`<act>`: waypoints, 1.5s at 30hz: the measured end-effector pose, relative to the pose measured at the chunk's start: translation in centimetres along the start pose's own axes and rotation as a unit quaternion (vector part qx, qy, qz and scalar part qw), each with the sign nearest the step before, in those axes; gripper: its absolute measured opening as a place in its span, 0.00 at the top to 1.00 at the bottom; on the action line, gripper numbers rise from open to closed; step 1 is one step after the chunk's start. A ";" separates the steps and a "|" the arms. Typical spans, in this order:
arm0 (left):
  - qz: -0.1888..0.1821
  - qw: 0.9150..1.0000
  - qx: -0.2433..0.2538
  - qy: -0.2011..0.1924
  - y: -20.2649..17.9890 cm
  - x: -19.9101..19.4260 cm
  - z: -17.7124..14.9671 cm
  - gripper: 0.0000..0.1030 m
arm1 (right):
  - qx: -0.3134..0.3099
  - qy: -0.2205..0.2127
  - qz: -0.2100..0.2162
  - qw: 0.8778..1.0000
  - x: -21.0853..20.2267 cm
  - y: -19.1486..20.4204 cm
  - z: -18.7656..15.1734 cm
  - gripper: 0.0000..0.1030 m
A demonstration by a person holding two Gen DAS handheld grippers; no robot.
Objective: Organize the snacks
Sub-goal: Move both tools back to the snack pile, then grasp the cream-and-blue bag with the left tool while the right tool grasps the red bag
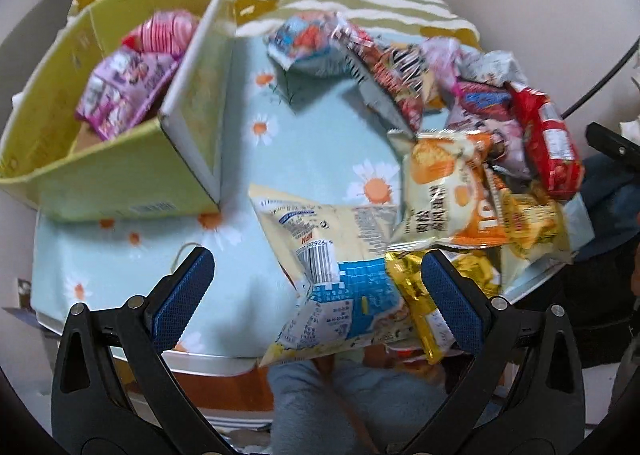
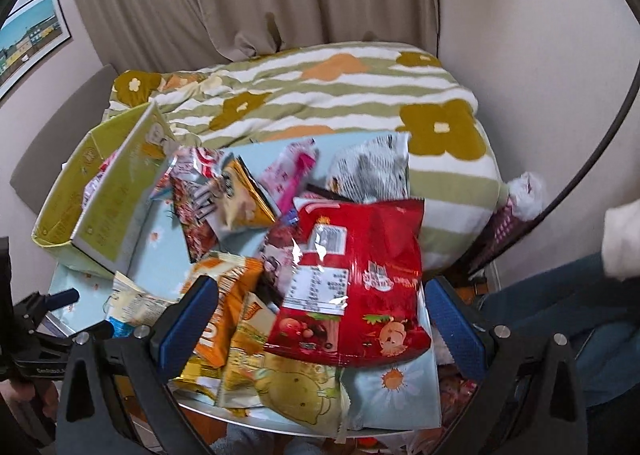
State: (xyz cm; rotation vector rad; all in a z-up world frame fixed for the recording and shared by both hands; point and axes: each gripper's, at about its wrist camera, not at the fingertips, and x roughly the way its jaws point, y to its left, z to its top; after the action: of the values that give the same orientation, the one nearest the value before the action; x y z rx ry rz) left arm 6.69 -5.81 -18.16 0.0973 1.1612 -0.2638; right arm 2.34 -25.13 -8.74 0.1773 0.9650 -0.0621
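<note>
A green cardboard box (image 1: 108, 175) stands at the table's left with a purple packet (image 1: 124, 95) and a pink packet (image 1: 168, 31) inside; it shows in the right wrist view (image 2: 108, 211) too. A heap of snack bags covers the table's right side. My left gripper (image 1: 316, 287) is open above a cream and blue bag (image 1: 332, 255) at the near edge. My right gripper (image 2: 320, 315) is open, jaws wide on either side of a large red bag (image 2: 360, 275) on top of the heap, without touching it. An orange bag (image 2: 224, 303) lies by its left finger.
The small table (image 1: 280, 159) has a light blue daisy cloth. A bed with a striped flower blanket (image 2: 340, 95) lies behind it, curtains beyond. The left gripper's tool (image 2: 40, 319) shows at the right wrist view's left edge. A person's legs are below and to the right.
</note>
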 end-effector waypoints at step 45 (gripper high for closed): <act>-0.029 0.999 0.022 0.023 -0.1 1.4 0.3 0.42 | 0.028 0.037 -0.023 0.999 8.7 -3.0 0.4 0.05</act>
State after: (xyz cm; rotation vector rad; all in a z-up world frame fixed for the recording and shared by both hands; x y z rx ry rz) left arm 7.49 -6.22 -19.32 0.1087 1.2063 -0.3387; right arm 7.24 -27.93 -16.01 0.2104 1.0419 -0.1248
